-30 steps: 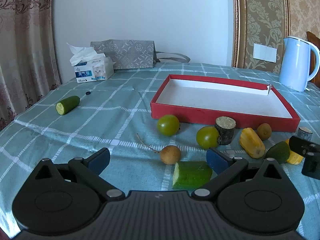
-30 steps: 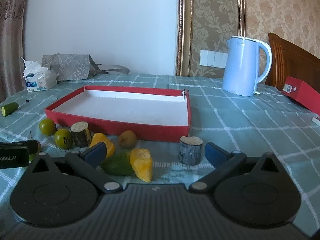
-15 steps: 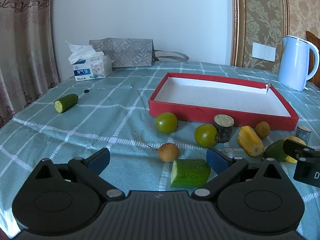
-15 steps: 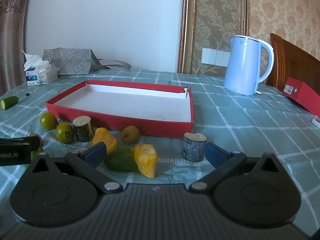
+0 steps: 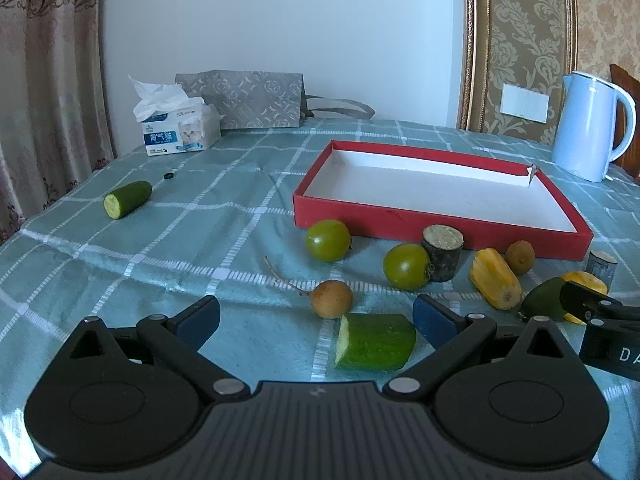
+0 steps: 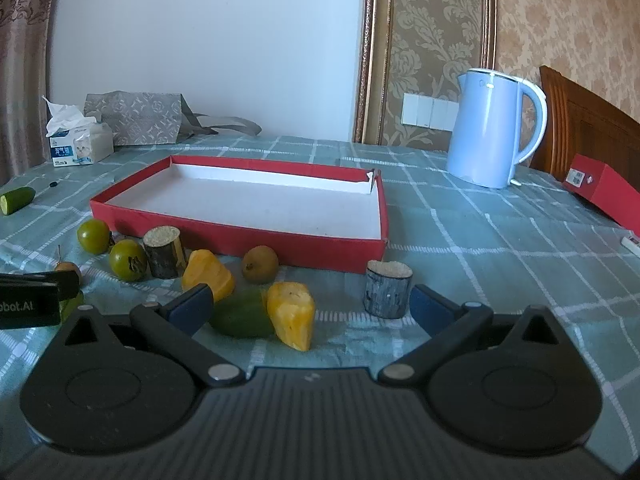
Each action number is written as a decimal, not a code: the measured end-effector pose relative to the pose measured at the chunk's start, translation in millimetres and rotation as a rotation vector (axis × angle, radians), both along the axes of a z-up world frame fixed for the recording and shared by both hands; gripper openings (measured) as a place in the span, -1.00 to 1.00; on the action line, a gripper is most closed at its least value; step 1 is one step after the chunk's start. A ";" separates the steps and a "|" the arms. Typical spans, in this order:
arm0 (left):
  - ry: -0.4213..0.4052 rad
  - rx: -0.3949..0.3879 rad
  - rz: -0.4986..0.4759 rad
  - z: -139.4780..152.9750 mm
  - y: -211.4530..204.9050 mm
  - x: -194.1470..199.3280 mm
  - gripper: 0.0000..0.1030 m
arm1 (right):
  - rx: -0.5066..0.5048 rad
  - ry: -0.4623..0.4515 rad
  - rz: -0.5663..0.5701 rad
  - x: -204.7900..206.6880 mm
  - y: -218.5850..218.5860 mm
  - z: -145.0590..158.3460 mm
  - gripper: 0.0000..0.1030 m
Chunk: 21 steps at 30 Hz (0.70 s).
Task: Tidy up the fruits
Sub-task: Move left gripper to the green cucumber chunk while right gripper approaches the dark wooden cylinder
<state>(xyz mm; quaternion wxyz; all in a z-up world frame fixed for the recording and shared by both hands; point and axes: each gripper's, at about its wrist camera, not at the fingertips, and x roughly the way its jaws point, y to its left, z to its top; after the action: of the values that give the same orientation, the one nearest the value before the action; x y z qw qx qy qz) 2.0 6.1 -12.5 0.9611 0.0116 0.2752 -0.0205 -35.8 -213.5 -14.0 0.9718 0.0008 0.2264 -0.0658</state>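
An empty red tray [image 5: 440, 224] [image 6: 240, 236] lies on the checked tablecloth. In front of it lie two green round fruits [image 5: 328, 240] [image 5: 406, 266], a brown longan [image 5: 332, 298], a cucumber chunk [image 5: 374, 342], two yellow pieces [image 6: 208, 274] [image 6: 292, 314], a green fruit [image 6: 240, 314] and a second longan [image 6: 260, 264]. My left gripper [image 5: 316, 318] is open, with the cucumber chunk between its fingers. My right gripper [image 6: 312, 306] is open around the green fruit and a yellow piece.
Two wood stumps [image 6: 164, 252] [image 6: 388, 288] stand among the fruit. Another cucumber piece [image 5: 128, 199] lies far left. A tissue box [image 5: 180, 128], a grey bag [image 5: 248, 98], a blue kettle [image 6: 496, 128] and a red box [image 6: 600, 192] stand around the edges.
Both grippers have drawn slightly back and up from the fruit; the fruit sits a little farther off. Both stay open and nothing has been taken hold of.
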 end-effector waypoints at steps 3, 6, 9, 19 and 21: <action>-0.002 0.001 -0.001 0.7 0.3 -0.6 1.00 | -0.006 -0.003 -0.002 -1.1 0.8 -0.5 1.00; -0.003 0.000 -0.004 1.0 -0.2 -1.5 1.00 | -0.009 -0.001 -0.004 -0.9 1.4 -0.6 1.00; -0.001 0.000 -0.006 1.2 -0.2 -1.7 1.00 | -0.004 0.004 -0.001 -0.8 1.1 -1.3 1.00; 0.000 -0.001 -0.008 1.5 -0.9 -2.3 1.00 | -0.002 0.003 -0.002 -1.3 1.0 -2.0 1.00; 0.000 -0.002 -0.011 1.5 -1.4 -2.9 1.00 | -0.002 0.003 -0.003 -1.7 0.5 -2.2 1.00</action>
<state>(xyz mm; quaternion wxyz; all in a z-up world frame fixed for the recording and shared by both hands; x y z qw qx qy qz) -1.0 4.7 -11.0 0.9610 0.0124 0.2749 -0.0261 -37.4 -213.0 -16.2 0.9714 0.0002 0.2278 -0.0673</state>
